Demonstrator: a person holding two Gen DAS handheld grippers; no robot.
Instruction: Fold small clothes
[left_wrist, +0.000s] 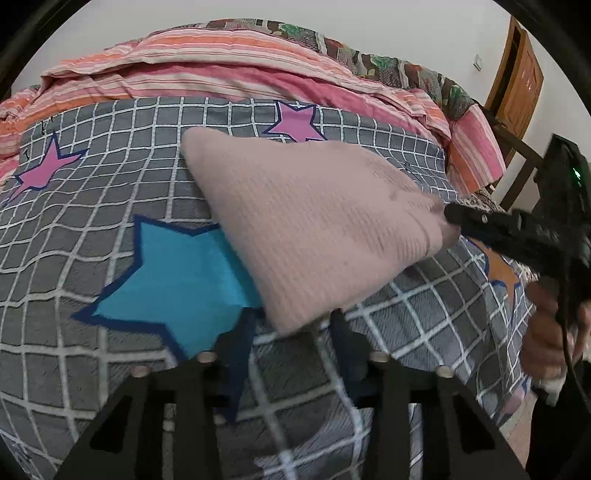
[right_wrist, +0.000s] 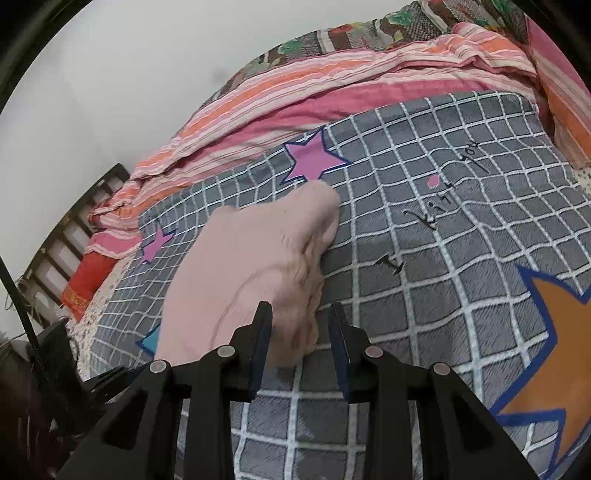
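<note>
A small pink knitted garment (left_wrist: 317, 225) lies on the grey checked bedsheet (left_wrist: 110, 192), partly covering a blue star (left_wrist: 173, 280) printed on it; the left gripper (left_wrist: 293, 325) sits at the garment's near corner with its jaws apart, the cloth's tip between them but not visibly pinched; the right gripper (right_wrist: 300, 325) stands likewise wide, the bunched edge of the garment lying between its fingers without being clamped, though from the left wrist view its tip looks pressed against the cloth's right corner; a striped pink and orange quilt (left_wrist: 221, 70) is heaped behind. The risk, as I judge it, is that either claw closes on only one layer, or catches the bedsheet beneath with it; the fold would then drag crooked, or the sheet would lift and spoil the shape; the rumpled right edge may also slip free if gripped too shallowly.
</note>
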